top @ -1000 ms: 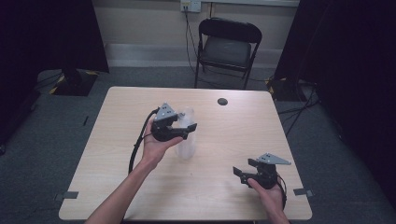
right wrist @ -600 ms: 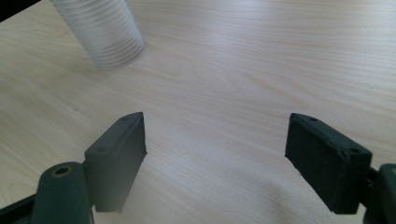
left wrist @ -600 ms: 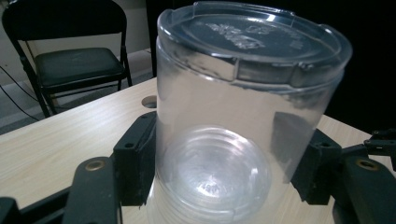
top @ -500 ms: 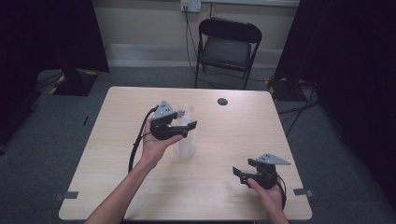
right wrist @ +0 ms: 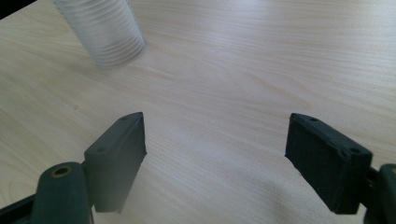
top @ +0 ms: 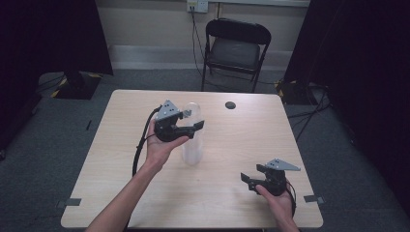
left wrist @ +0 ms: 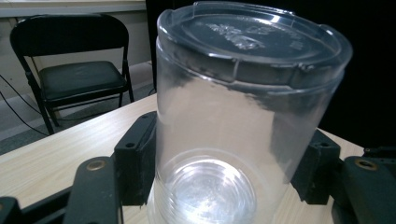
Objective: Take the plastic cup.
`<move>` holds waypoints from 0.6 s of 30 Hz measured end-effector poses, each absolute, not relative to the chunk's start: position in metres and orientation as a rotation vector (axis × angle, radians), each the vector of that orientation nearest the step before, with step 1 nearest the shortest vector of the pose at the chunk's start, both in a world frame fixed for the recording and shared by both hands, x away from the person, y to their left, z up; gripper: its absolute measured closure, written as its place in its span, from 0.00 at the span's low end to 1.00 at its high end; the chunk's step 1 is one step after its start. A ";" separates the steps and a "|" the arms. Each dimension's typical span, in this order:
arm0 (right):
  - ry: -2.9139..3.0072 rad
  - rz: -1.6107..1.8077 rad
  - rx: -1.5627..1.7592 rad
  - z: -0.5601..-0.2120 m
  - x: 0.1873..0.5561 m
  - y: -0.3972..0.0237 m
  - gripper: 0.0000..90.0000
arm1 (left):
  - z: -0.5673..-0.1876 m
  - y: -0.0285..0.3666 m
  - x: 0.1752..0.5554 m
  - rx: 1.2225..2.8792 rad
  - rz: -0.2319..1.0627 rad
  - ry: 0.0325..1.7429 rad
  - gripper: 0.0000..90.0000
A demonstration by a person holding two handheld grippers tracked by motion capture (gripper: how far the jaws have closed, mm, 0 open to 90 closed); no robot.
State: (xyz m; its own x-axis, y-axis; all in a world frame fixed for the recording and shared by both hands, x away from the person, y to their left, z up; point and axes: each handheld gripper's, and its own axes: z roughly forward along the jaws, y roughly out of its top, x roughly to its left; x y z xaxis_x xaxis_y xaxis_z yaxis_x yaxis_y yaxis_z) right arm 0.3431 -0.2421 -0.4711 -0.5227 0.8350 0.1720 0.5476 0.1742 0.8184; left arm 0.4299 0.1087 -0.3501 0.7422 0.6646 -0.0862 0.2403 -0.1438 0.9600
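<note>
While our left gripper [top: 186, 126] stands over the middle of the table [top: 121, 193], its two black jaws reach out level on either side of the clear plastic jar [top: 192, 137]. In the left gripper view the pads [left wrist: 136, 158] sit against the jar's wall on both flanks, so we read this as a grip on the jar's upper half. The jaws have drawn in only a little over the last second.

The jar stands upright on the wood, its long axis vertical, with a clear lid [left wrist: 252, 32] seated on top. It lies directly ahead of our left gripper, between the jaws, so the coming move turns on that axis: the grip crosses the jar sideways, and we judge that a straight lift would keep it plumb.

Our right gripper [top: 251, 180] rests near the table's front right corner, well apart from the jar, its jaws spread wide over bare wood. From there the jar's ribbed base [right wrist: 109, 35] lies ahead and to the upper left in the right gripper view. Our left hand [top: 162, 145] is plainly the nearer one.

A small dark disc [top: 230, 105] lies toward the far edge.
</note>
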 end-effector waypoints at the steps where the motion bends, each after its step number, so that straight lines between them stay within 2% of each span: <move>1: 2.139 1.275 1.317 -0.471 0.343 -0.242 0.22 | -0.350 0.109 0.430 1.713 0.431 0.719 0.39; 14: 2.132 1.278 1.314 -0.470 0.343 -0.241 0.23 | -0.328 0.120 0.422 1.657 0.436 0.697 0.40; 18: 2.130 1.279 1.317 -0.470 0.343 -0.242 0.23 | -0.325 0.125 0.418 1.646 0.403 0.701 0.40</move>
